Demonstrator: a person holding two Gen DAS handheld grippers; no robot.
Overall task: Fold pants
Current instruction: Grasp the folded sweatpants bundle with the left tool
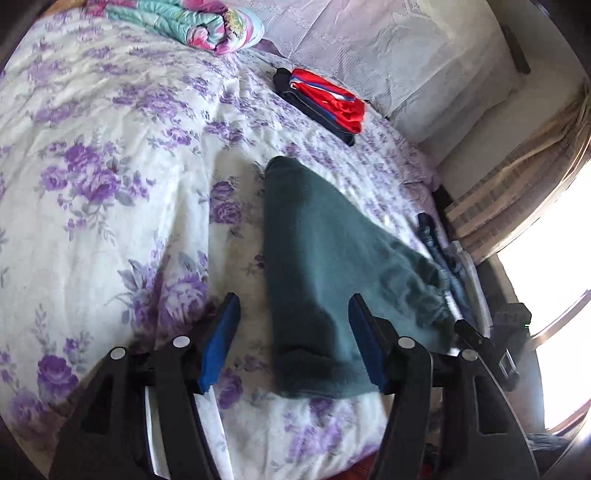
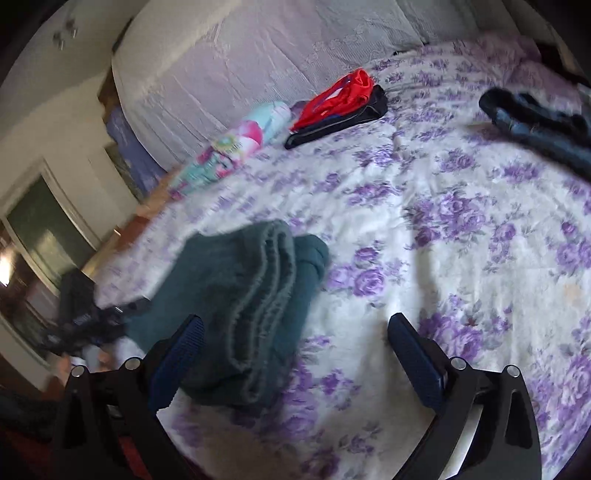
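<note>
Green pants [image 1: 317,266] lie on bed [image 1: 110,184], near edge, already doubled lengthwise, layers stacked. Left hand-held gripper [image 1: 291,343] part open, straddling near end, pads not pinching. Right hand-held gripper [image 2: 295,365] wide open, empty. Prob. one crosswise fold left, then stack by red/black pile [image 1: 321,103].

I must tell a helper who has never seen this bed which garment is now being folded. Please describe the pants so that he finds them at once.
Start from the bed's purple-flowered sheet. Near its front edge, just ahead of both grippers, lie the teal fleece pants. They are plain dark green-blue and fuzzy, unlike the red and black folded stack by the headboard, the flowered quilt roll, or the dark blue garment farther off.
</note>
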